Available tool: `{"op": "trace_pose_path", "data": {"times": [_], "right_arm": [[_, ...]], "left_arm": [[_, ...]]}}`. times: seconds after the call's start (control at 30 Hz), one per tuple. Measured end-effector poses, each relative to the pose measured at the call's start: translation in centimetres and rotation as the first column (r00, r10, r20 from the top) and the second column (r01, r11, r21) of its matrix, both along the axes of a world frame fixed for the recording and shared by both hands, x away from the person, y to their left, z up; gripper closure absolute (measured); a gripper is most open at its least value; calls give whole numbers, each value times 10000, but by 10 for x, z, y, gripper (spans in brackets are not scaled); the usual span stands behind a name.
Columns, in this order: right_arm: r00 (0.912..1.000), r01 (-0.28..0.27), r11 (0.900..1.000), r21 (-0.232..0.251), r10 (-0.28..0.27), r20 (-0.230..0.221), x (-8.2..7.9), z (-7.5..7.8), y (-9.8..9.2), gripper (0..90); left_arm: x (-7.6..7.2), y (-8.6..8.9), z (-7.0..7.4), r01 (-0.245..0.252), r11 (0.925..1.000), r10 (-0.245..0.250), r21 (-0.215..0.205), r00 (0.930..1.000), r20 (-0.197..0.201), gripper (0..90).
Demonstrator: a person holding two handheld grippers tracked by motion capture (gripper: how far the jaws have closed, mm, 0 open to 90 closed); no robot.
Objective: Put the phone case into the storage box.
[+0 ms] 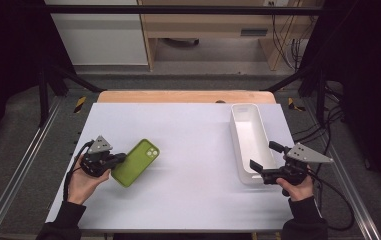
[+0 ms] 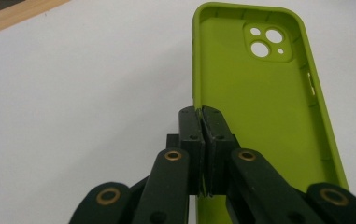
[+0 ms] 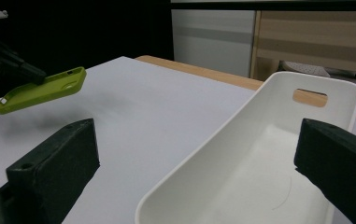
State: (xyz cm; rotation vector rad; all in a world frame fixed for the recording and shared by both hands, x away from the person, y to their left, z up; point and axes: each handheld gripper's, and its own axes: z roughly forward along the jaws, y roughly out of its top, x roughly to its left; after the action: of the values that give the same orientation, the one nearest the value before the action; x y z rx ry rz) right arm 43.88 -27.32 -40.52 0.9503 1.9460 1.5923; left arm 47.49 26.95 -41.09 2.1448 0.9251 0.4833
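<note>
A lime-green phone case (image 1: 137, 162) hangs tilted just above the white tabletop (image 1: 188, 150) at the left, hollow side up. My left gripper (image 1: 121, 158) is shut on its long edge; in the left gripper view the black fingertips (image 2: 192, 123) pinch the case's rim (image 2: 259, 107). At the right, a person's hand holds my right gripper (image 1: 266, 156) open beside the near end of a long white bin (image 1: 248, 137). In the right gripper view the bin (image 3: 241, 154) lies empty between the wide jaws of that gripper (image 3: 196, 170), and the raised case (image 3: 40, 88) shows far left.
A wooden strip (image 1: 185, 96) borders the table's far edge. Black frame bars and cables (image 1: 328, 125) flank the table on both sides. Cabinets (image 1: 203, 30) stand behind it.
</note>
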Motion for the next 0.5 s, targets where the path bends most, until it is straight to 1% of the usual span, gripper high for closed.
{"op": "trace_pose_path", "data": {"times": [0.2, 0.43, 0.5], "right_arm": [[9999, -97, 9999, -69, 97, 26, -1, 3, 4, 6], [9995, -296, 9994, -163, 297, 47, -1, 5, 12, 6], [9993, -363, 9991, -198, 362, -5, -2, 6, 15, 6]], "left_arm": [[-7, -10, 6, 153, 9999, -154, 26, 9996, 233, 878], [-11, -19, 7, 326, 9994, -329, 103, 9989, 338, 879], [-13, -25, 9, 471, 9988, -476, 132, 9982, 378, 878]]}}
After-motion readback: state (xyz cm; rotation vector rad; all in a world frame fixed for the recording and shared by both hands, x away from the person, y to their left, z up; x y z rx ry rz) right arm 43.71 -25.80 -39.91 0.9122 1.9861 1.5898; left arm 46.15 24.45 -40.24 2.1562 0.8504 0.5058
